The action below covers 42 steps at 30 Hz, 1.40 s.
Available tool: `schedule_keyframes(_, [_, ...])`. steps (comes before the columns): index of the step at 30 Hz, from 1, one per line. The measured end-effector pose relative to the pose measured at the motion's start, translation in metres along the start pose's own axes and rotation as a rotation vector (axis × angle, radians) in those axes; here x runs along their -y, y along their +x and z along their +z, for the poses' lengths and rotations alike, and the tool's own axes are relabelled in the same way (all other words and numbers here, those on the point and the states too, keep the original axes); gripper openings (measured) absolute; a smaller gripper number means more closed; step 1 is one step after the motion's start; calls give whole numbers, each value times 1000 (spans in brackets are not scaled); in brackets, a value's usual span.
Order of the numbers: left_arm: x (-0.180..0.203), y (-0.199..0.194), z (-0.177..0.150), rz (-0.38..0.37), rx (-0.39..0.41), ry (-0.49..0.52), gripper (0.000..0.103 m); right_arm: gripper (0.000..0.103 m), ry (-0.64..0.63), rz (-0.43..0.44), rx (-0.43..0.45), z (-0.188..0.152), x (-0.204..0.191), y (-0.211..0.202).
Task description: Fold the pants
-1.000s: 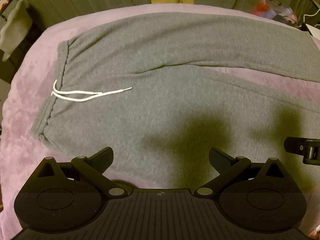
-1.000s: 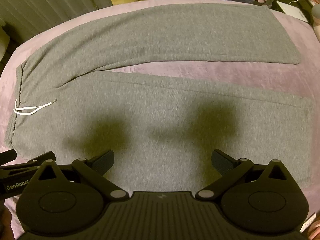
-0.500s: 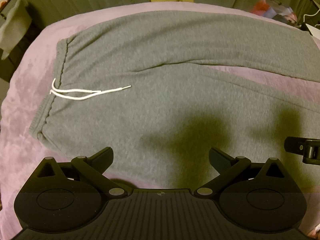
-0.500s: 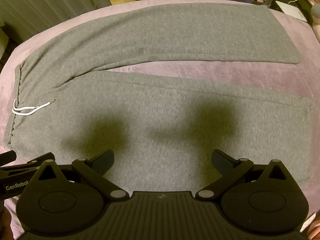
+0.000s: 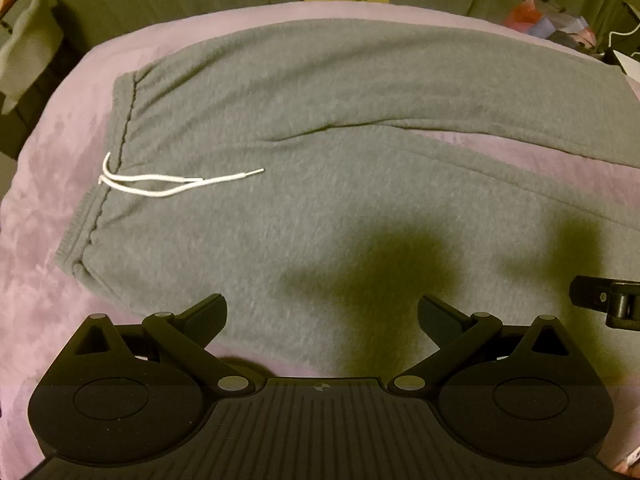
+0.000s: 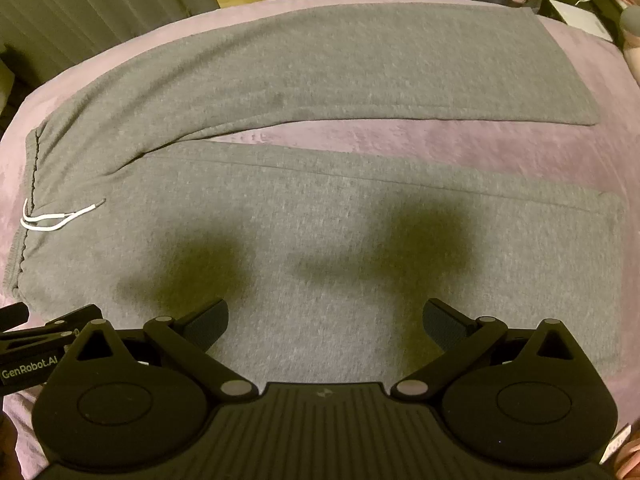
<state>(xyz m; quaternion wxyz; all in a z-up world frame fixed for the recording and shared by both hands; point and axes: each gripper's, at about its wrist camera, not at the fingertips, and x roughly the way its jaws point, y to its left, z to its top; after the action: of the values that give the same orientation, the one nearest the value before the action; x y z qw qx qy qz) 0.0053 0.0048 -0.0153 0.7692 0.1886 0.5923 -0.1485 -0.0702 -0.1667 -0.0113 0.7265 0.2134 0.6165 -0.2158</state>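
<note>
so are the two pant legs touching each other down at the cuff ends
Apart. The right wrist view shows a strip of purple blanket between the far leg and the near leg all the way to the cuffs.

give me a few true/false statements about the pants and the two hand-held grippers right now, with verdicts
1. The grey pants lie spread flat on the purple blanket. True.
2. The two legs are stacked one on the other. False: they lie apart, with blanket showing between them.
3. The left hand-held gripper is open and holds nothing. True.
4. The right hand-held gripper is shut on a cuff. False: it is open, above the near leg.
5. The white drawstring lies on the fabric near the waistband. True.
</note>
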Motion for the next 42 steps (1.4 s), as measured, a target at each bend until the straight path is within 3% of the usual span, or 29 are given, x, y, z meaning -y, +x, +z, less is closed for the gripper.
schedule_keyframes(20, [3,10,12,-1,-10,6,103,103,24,-2,-23,6,8,15])
schedule_keyframes(34, [2,42,32,-8,-42,6,103,103,80,23,-28,24,27,40])
schedule_keyframes(42, [-16,57,62,-7,19,-28,103,103,28,0,50,52,34,54])
